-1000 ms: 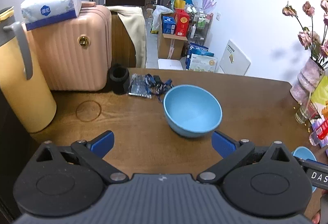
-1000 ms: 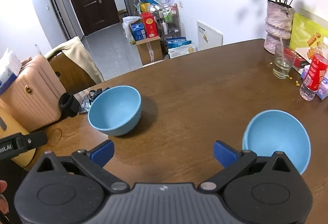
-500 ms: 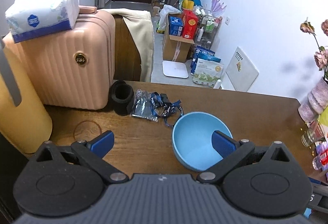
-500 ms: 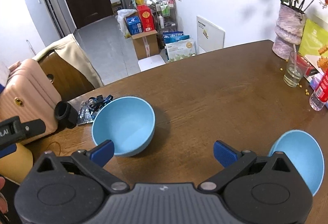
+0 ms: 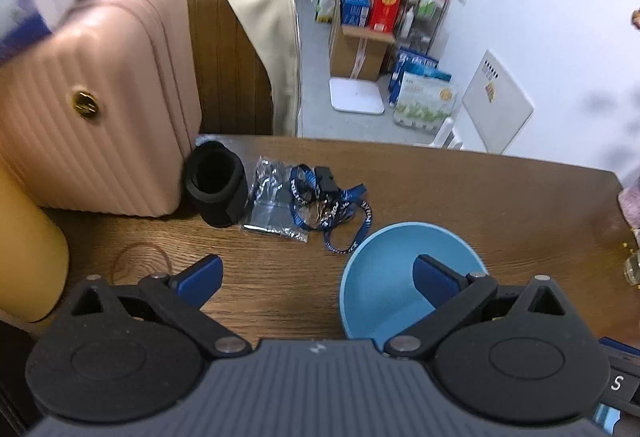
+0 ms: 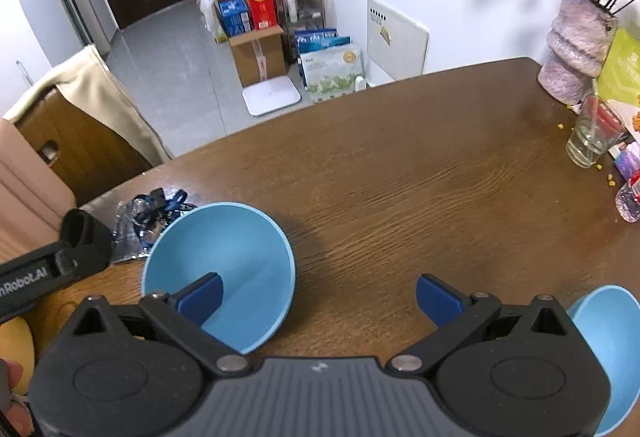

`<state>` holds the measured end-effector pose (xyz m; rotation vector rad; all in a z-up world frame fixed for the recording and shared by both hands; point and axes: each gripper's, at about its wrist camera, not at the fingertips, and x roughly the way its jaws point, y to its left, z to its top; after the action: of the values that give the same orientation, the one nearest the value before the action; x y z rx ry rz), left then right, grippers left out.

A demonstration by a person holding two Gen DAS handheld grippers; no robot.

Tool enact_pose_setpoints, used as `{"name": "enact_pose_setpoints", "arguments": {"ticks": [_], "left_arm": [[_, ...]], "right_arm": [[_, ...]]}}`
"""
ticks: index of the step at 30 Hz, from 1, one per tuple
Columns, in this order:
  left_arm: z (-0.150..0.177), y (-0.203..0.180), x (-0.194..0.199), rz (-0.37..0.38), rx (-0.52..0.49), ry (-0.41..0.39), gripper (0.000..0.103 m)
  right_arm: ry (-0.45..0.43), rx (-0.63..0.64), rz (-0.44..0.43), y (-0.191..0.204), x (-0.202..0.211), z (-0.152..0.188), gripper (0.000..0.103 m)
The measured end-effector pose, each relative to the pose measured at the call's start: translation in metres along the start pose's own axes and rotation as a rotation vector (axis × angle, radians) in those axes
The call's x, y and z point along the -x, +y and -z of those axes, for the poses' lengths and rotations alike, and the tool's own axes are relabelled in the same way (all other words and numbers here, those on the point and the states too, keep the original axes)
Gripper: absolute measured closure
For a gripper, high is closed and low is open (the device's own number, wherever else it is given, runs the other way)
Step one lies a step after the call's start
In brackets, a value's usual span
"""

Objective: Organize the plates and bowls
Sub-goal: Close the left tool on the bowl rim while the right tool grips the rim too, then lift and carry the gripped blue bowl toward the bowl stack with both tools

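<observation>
Bowl (image 5: 384, 277) lies under left gripper's (image 5: 316, 275) right finger.

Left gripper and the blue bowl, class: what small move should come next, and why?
Probably ease the left gripper slightly right and down so the near rim of the blue bowl sits between its fingers. Its jaws are wide open, one finger is already over the bowl's hollow, and nothing is gripped yet.

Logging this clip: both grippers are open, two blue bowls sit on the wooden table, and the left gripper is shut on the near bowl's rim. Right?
Not quite. In the left wrist view the left gripper is open: one finger sits over the bowl, nothing clamped. The second bowl and table are as stated.
</observation>
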<state>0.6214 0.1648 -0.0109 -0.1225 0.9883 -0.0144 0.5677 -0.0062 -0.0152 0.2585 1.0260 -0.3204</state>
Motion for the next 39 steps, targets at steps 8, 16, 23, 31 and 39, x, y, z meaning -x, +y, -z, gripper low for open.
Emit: {"name": "enact_pose_setpoints", "arguments": {"ticks": [8, 16, 23, 31, 39], "left_arm": [[0.002, -0.003, -0.044, -0.012, -0.005, 0.059, 0.002], [0.005, -0.002, -0.075, -0.012, 0.001, 0.098, 0.017], [0.010, -0.002, -0.099, 0.003, 0.012, 0.137, 0.036], [0.013, -0.004, -0.113, 0.056, 0.024, 0.156, 0.059], [0.016, -0.011, -0.117, 0.121, 0.026, 0.160, 0.088]], "right_arm": [[0.051, 0.021, 0.003, 0.014, -0.040, -0.005, 0.004], [0.091, 0.015, 0.005, 0.018, -0.073, -0.005, 0.019], [0.128, -0.002, -0.004, 0.017, -0.098, -0.004, 0.048], [0.154, -0.021, -0.041, 0.018, -0.115, -0.003, 0.079], [0.146, -0.034, -0.079, 0.015, -0.119, 0.000, 0.093]]}}
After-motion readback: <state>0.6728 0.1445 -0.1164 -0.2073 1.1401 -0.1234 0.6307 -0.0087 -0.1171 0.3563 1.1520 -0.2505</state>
